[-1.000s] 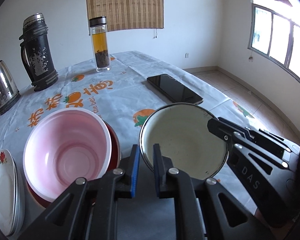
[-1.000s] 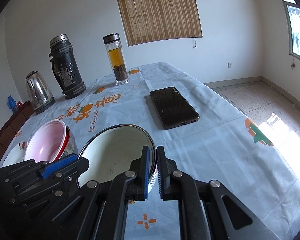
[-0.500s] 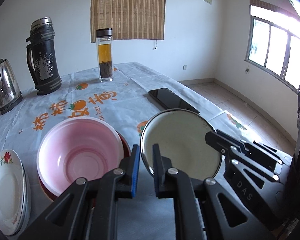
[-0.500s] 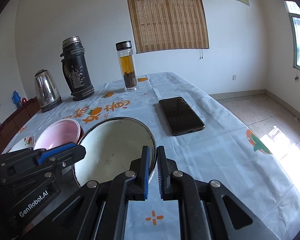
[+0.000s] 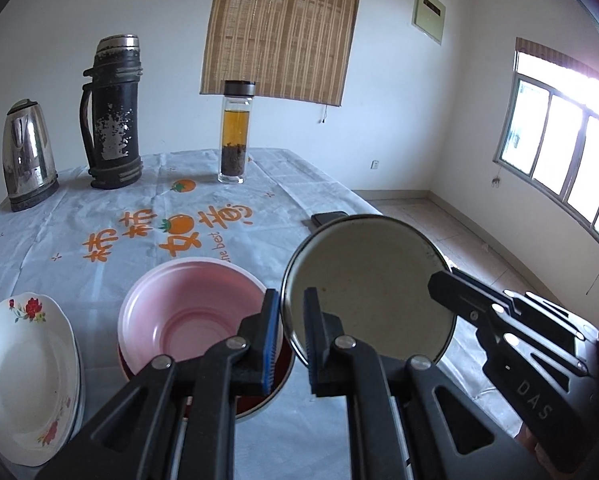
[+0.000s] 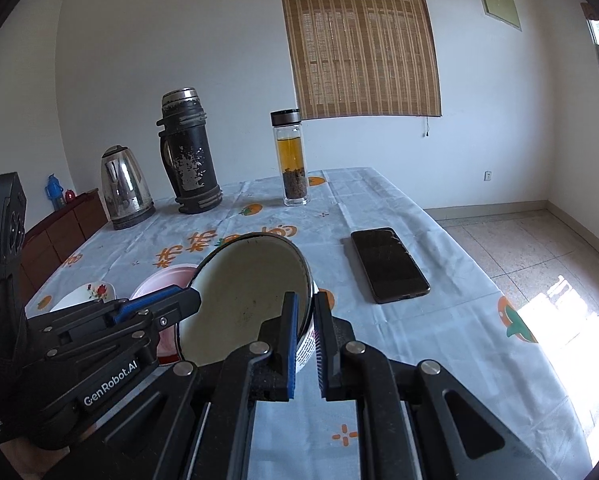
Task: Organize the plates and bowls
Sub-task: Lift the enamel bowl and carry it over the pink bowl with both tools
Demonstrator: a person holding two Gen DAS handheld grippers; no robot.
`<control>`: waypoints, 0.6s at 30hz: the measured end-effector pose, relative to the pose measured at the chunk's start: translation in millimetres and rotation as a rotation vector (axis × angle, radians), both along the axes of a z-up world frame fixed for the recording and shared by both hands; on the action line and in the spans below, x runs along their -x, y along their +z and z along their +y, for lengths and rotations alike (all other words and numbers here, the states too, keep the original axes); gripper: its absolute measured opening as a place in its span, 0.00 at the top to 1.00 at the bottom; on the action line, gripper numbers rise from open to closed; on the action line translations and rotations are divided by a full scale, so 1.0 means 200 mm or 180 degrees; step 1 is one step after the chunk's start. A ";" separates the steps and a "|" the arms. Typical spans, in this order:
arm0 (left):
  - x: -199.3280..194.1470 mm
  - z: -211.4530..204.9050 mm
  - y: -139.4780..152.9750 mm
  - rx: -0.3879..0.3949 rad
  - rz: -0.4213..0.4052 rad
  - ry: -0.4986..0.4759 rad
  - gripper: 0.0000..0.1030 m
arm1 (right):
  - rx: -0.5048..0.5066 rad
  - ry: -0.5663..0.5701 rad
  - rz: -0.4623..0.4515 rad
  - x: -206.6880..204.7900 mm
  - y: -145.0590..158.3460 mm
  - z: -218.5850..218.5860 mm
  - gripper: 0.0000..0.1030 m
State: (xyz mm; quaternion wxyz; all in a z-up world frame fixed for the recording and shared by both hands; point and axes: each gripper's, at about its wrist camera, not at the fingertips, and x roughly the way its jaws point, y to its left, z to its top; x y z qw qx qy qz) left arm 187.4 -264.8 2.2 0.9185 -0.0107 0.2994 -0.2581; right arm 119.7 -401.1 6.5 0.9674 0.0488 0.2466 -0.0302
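Enamel bowl [image 5: 369, 288] is being held off the table at centre frame, its rim being pinched on opposite sides by the closed left gripper [image 5: 290, 334] and the closed right gripper [image 6: 306, 344], probably so that it is kept steady for nesting. Just left of it, the pink bowl [image 5: 187, 312] is being kept as the likely stack, with floral plates [image 5: 23, 376] at lower left. Beyond, a phone [image 6: 389, 264], tea bottle [image 5: 235, 140], flask [image 5: 113, 112] and kettle [image 5: 27, 156] are being left clear of the way.
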 end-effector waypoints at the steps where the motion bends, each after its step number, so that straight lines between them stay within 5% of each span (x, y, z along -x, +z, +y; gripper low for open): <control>1: 0.00 0.01 0.01 0.0026 -0.0007 0.0010 0.91 | 0.0018 0.0012 -0.0012 0.00 0.01 0.01 0.91; 18: -0.07 0.23 0.06 0.0207 0.0056 0.0335 0.91 | 0.0106 0.0279 0.0041 -0.11 0.11 0.22 0.91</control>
